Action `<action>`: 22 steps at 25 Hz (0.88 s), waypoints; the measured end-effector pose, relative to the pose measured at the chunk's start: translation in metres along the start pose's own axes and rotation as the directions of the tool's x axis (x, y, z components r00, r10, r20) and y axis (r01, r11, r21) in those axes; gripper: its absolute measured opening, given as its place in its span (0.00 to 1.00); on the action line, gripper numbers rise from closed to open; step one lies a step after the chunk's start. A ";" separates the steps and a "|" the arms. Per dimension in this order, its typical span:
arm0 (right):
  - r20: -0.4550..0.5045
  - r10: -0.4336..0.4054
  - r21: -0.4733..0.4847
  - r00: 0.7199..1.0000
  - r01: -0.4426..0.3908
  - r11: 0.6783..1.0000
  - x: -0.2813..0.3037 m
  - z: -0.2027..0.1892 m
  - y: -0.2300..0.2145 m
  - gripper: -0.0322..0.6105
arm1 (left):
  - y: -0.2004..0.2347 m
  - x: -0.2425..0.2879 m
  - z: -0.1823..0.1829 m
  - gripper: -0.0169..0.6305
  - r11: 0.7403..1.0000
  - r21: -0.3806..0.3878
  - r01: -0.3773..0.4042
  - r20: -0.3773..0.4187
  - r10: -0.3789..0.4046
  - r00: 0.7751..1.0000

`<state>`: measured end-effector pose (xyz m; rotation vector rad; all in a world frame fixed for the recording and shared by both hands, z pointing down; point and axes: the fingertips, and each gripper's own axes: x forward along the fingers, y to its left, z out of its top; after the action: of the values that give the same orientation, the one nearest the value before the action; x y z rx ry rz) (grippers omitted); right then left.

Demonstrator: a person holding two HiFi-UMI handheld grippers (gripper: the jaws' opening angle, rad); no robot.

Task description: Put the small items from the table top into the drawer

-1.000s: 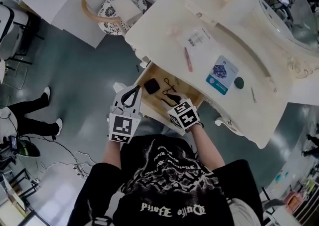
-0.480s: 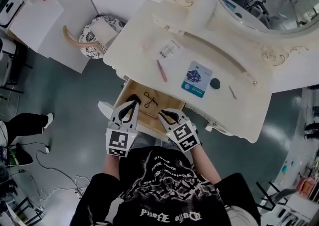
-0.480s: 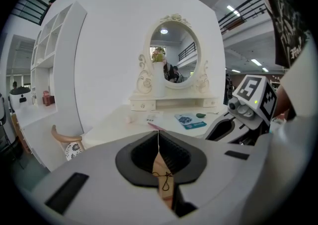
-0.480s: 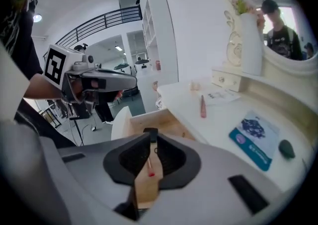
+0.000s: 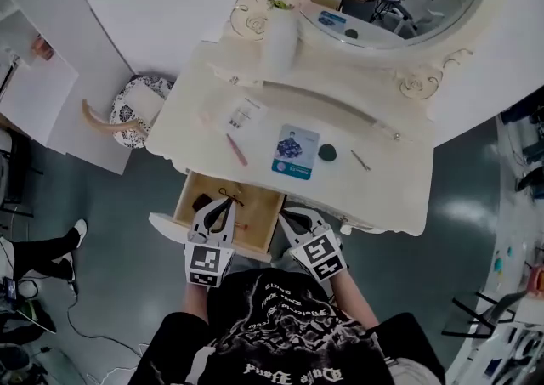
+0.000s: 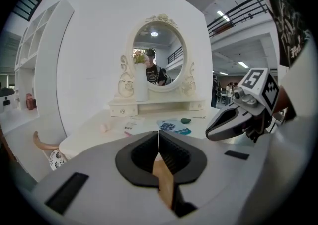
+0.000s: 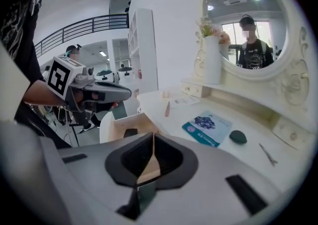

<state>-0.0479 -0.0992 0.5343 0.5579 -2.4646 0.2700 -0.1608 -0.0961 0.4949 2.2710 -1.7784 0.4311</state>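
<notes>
left hand-held gripper (image 5: 219, 210): clenched, empty, over open drawer (image 5: 182, 202) | right hand-held gripper (image 5: 290, 218): jaws just closing, clenched, empty, at drawer's right edge | pen (image 5: 236, 150), card (image 5: 296, 152): tabletop (image 5: 387, 188) behind drawer

Your drawer (image 5: 259, 209) at lower centre shows bare, matt wood inside; the table top (image 5: 382, 184) above looks smoothly painted cream, and the floor (image 5: 476, 205) at right gleams grey.

No text legible. Gothic lettering on the black shirt (image 5: 285, 356) and print on the blue card (image 5: 295, 152): unreadable.
</notes>
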 end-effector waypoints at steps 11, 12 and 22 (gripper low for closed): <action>0.067 -0.181 0.051 0.981 0.177 0.983 -0.045 -0.006 -0.048 0.07 | -0.035 0.023 0.012 0.05 0.997 0.069 0.041 -0.004 -0.041 0.999; 0.059 -0.196 0.050 0.979 0.193 0.980 -0.048 -0.011 -0.052 0.07 | -0.036 0.023 0.011 0.05 0.997 0.069 0.041 -0.009 -0.040 0.999; 0.058 -0.320 0.047 0.946 0.317 0.947 -0.082 -0.030 -0.087 0.07 | -0.060 0.033 0.012 0.05 0.992 0.085 0.090 -0.022 -0.089 0.996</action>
<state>0.0664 -0.1401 0.5159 0.9822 -2.3871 0.1684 -0.0939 -0.1157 0.4962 2.3865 -1.6724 0.5186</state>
